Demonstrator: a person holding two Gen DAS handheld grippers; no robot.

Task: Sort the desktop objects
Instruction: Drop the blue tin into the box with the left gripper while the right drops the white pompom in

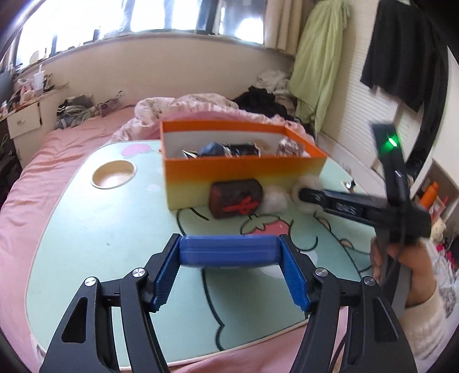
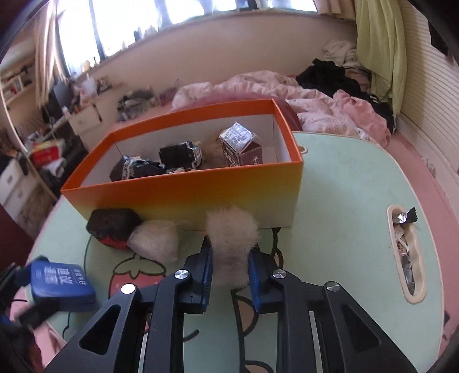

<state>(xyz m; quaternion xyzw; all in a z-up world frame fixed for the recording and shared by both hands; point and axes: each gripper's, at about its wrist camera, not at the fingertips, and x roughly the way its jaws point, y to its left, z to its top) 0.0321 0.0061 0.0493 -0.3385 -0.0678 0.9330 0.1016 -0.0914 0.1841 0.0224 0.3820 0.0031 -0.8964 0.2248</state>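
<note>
This is a bedroom in a home. A low cartoon-printed table (image 1: 86,229) sits on a bed (image 1: 51,149) with pink sheets and a rumpled quilt (image 2: 315,100). Clothes (image 1: 398,54) hang on the wall, beneath a wide window (image 1: 143,14) with a cluttered sill.

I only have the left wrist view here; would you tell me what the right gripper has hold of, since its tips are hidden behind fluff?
Observer: The right gripper is shut on a white fluffy ball, both pads pressing its sides.
Operator: Thank you. What is inside the orange box?
Observer: The orange box holds a small dark carton standing upright, with a silver top, near its right end.
Operator: And what is the blue thing in my left gripper?
Observer: The blue case carries white printed characters on its top face.
</note>
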